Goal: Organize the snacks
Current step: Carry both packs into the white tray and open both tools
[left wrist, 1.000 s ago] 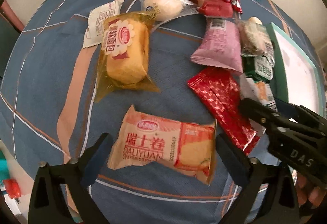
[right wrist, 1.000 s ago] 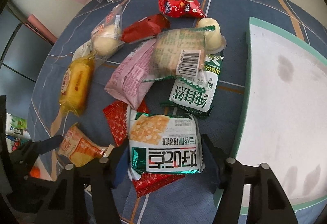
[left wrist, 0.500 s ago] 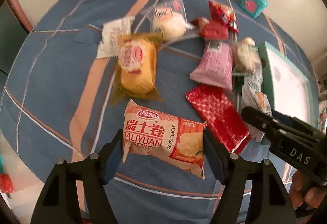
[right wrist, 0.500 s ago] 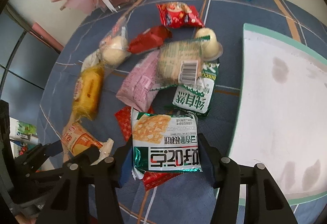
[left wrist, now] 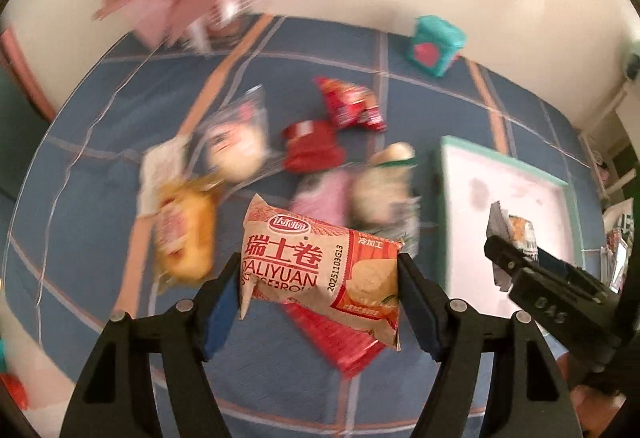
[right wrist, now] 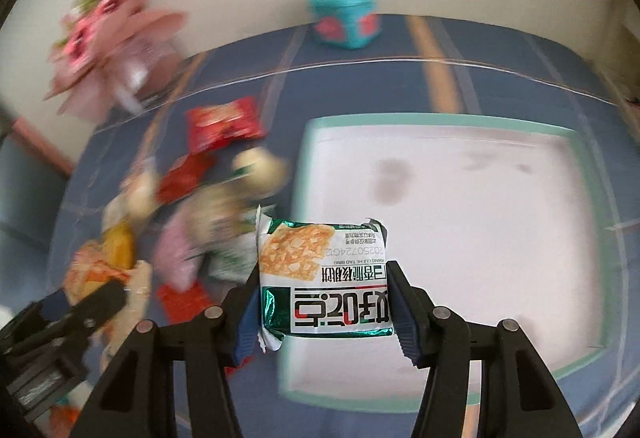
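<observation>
Between the left gripper's [left wrist: 318, 288] closed-in jaws, an orange Swiss-roll packet [left wrist: 320, 268] is clamped clear of the blue tablecloth [left wrist: 100, 198], long axis spanning pad to pad. The right gripper [right wrist: 322, 312] clamps a green cracker packet [right wrist: 322, 274], print inverted, over the teal-rimmed tray's [right wrist: 440, 118] near-left corner.

Open white floor of the teal-rimmed tray [right wrist: 440, 206] ahead and right of the right gripper [right wrist: 324, 306], nothing lying on it. Crowded to its left: a heap of snack packets [right wrist: 192, 222] on the blue cloth. Beyond, at the wall, a teal box [right wrist: 346, 18] and a pink bouquet [right wrist: 108, 38].
</observation>
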{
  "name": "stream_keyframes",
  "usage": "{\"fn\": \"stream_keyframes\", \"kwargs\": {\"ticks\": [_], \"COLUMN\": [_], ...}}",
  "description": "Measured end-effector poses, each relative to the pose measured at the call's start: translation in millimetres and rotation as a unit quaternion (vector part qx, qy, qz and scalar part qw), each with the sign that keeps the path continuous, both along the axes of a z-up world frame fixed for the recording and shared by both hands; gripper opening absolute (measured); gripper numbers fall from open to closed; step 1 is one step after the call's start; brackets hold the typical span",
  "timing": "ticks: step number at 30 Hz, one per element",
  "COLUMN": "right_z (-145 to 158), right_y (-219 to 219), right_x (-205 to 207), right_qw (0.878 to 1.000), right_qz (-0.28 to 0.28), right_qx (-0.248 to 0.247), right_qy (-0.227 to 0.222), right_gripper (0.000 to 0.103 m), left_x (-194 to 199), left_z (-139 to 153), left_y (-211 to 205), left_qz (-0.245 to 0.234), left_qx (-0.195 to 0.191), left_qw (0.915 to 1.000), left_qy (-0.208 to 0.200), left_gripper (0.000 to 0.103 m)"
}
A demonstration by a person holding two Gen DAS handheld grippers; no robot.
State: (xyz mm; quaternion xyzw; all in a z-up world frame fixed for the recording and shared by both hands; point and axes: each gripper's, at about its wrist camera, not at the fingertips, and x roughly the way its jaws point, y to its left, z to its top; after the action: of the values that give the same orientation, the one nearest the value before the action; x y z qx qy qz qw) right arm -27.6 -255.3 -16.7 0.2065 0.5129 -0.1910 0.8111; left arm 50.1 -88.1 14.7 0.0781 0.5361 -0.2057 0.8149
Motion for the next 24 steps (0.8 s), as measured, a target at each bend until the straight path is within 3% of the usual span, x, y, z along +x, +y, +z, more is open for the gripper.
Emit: {"fn": "stream_keyframes", "kwargs": {"ticks": [9,16,24], "right_z": [3,-4,-26], "right_y": [-70,-115,-155], "right_x": [-22,-29,-34], "right_qw": [0.995,0.989,0.982], "right_qz": [-0.093,-0.141,-0.181], "right_qx": [-0.041,-0.052,-0.050], "right_qy": [0.014,0.019,0.036], "right_gripper": [0.059,0.059,0.059], "left_x": [-4,3,15], "left_z": [-3,-24,-43], "left_y": [-94,-142,-184], "left_qz": [-0.070,-0.091,-0.112], "left_qx": [-0.006,-0.027,-0.026], "left_qw": [0.9973,0.9954,0.9931], "left_qy": [-0.020,-0.013,-0.023], "left_gripper": [0.075,0.075,0.076]}}
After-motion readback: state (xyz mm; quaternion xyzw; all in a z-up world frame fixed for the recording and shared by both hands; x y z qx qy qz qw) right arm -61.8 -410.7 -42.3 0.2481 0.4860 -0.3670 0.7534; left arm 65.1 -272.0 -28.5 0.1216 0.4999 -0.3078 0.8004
